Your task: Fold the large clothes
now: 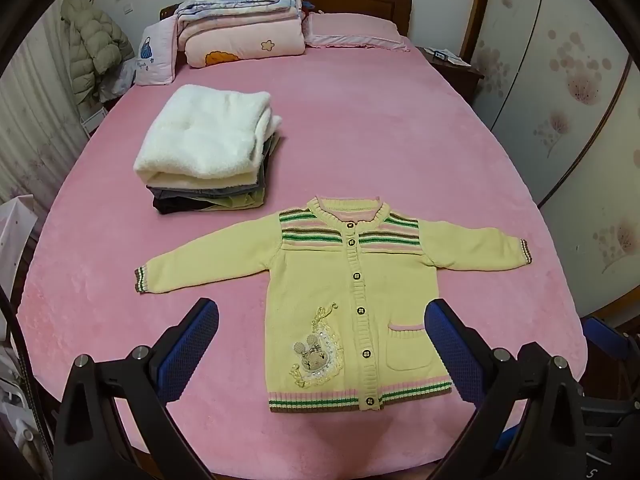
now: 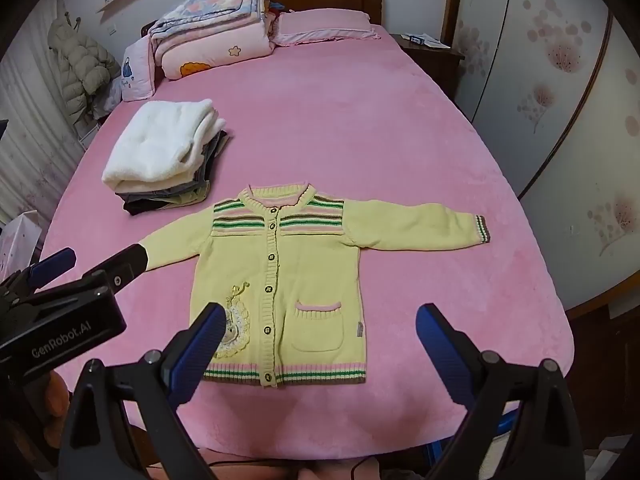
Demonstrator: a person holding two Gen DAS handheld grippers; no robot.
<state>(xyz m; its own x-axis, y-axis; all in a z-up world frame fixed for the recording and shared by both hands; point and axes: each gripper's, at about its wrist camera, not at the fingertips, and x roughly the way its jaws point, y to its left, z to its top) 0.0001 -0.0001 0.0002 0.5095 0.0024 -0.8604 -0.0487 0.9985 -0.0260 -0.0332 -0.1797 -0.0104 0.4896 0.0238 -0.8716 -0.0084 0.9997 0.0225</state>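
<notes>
— Where's the cardigan (image 1: 352, 304)?
— Spread flat on the pink bed (image 1: 360, 140), buttoned, sleeves out, near the folded pile (image 1: 208, 152).
— And the tools?
— Left tool (image 1: 322, 344) and right tool (image 2: 318, 344) both gape, holding nothing.

Pink bed (image 1: 360, 128) fills the room — dark wooden headboard (image 1: 360, 0) at the far end, quilts (image 1: 244, 20) stacked beside a pillow (image 1: 352, 30). Flowered wardrobe (image 1: 560, 80) on the right, puffy jacket (image 1: 96, 48) hanging left — a nightstand (image 1: 452, 68) tucked in the corner.
</notes>
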